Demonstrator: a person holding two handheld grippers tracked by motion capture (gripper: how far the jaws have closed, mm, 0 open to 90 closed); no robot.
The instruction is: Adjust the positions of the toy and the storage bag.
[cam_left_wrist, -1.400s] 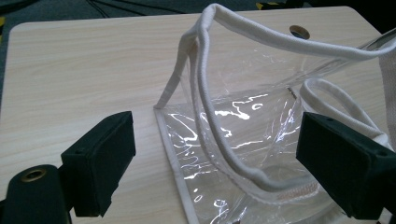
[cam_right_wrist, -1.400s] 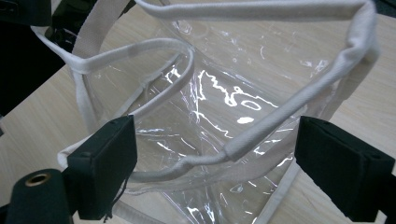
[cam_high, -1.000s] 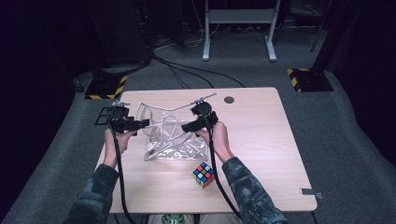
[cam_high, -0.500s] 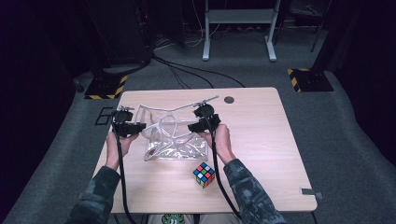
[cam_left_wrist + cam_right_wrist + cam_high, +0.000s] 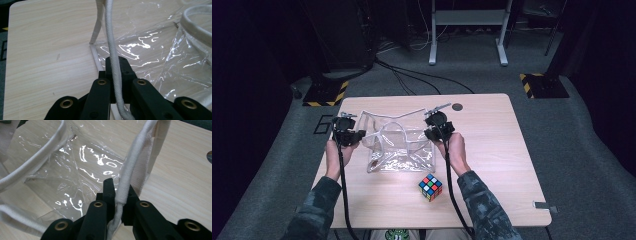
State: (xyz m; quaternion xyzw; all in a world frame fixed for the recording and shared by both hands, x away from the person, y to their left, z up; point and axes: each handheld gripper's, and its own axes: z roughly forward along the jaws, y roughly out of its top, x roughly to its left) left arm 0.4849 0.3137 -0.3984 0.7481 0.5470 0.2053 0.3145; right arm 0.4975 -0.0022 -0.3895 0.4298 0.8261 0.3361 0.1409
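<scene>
A clear plastic bag (image 5: 399,150) with white cord trim and handles lies on the wooden table (image 5: 492,150), its mouth pulled wide between my two grippers. My left gripper (image 5: 347,134) is shut on the white cord (image 5: 113,57) at the bag's left edge. My right gripper (image 5: 438,127) is shut on the white cord (image 5: 130,172) at the bag's right edge. The clear film (image 5: 85,167) shines between the jaws and a looped handle (image 5: 197,27). A Rubik's cube (image 5: 430,187) sits on the table just in front of the bag, near my right forearm.
A round dark hole (image 5: 457,106) marks the table's far side. Beyond the table stand a white-legged stand (image 5: 467,30), floor cables (image 5: 412,75) and two yellow-and-black striped bases (image 5: 324,92). Bare wood lies to the right of the bag.
Both grippers have moved slightly apart and toward the far side, stretching the bag's opening wider. The cube has not moved.
</scene>
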